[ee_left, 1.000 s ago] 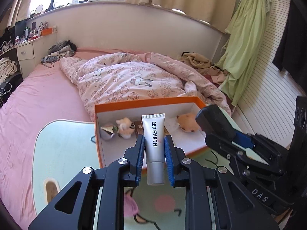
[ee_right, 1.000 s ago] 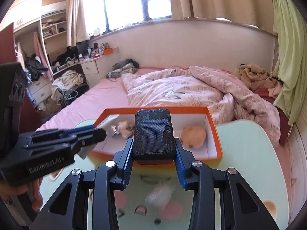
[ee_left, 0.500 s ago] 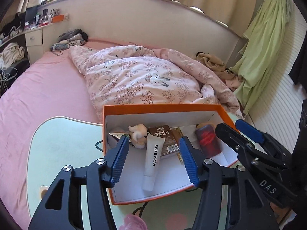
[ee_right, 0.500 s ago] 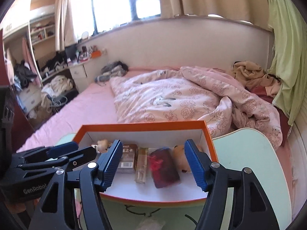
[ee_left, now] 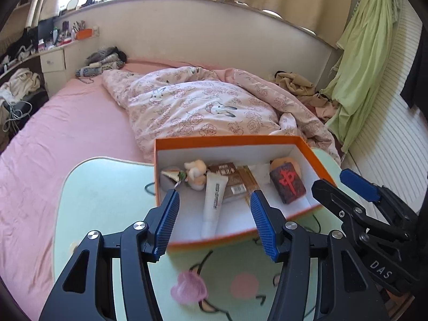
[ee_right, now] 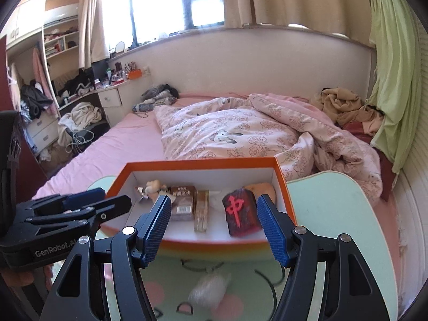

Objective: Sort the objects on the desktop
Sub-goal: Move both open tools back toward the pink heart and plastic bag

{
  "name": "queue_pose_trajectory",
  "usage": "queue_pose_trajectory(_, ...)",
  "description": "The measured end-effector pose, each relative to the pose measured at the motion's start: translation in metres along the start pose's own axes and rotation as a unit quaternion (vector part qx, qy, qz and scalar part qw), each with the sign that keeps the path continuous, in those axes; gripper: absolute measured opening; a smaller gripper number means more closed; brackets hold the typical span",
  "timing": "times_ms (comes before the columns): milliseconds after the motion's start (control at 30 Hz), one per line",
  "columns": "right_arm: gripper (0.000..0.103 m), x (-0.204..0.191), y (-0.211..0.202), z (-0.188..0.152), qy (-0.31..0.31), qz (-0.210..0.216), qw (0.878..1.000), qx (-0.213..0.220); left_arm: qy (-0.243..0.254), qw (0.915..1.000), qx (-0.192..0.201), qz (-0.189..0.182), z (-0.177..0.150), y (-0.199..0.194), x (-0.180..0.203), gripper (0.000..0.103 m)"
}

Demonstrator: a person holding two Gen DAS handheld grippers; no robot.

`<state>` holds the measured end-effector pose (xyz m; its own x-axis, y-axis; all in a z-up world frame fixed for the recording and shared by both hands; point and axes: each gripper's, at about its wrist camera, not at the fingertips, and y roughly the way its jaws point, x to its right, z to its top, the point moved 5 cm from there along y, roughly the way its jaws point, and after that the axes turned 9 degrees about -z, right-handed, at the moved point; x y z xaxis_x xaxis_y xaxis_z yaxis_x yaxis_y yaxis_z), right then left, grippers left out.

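An orange box (ee_left: 227, 139) with a white inside stands on the pale green table (ee_left: 107, 187). In it lie a white tube (ee_left: 212, 203), a brown packet (ee_left: 230, 179), a dark block with a red character (ee_left: 287, 186), a small plush toy (ee_left: 196, 174) and a round orange plush (ee_left: 283, 161). My left gripper (ee_left: 214, 220) is open and empty just in front of the box. My right gripper (ee_right: 215, 226) is open and empty over the box's near edge (ee_right: 203, 243), with the red-character block (ee_right: 240, 214) lying beyond it.
A pink flower piece (ee_left: 188, 289) lies on the table near my left gripper. A clear crumpled thing (ee_right: 210, 289) lies below my right gripper. Behind the table is a bed with a pink quilt (ee_left: 203, 107). A green curtain (ee_right: 393, 80) hangs at right.
Both grippers opened. The left let go of the white tube and the right let go of the dark block; both now lie in the box. Both grippers have drawn back.
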<state>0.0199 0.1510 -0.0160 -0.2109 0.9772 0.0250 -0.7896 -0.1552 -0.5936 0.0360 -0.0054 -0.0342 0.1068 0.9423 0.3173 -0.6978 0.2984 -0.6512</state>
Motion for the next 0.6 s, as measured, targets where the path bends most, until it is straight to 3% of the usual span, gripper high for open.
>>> queue_pose_trajectory(133, 0.067, -0.002, -0.015, -0.020, -0.011, -0.018, 1.000, -0.008, 0.000, 1.0000, 0.003, 0.002, -0.024, -0.018, 0.006, 0.072)
queue_pose_trajectory(433, 0.067, -0.001, -0.022, -0.091, -0.011, -0.047, 0.997, -0.065, -0.012, 0.9984, -0.056, 0.005, -0.102, -0.016, 0.006, 0.072)
queue_pose_trajectory(600, 0.067, 0.005, -0.008, -0.122, -0.003, -0.061, 0.993, -0.103, -0.003, 0.9985, -0.049, 0.026, -0.122, -0.007, 0.002, 0.072)
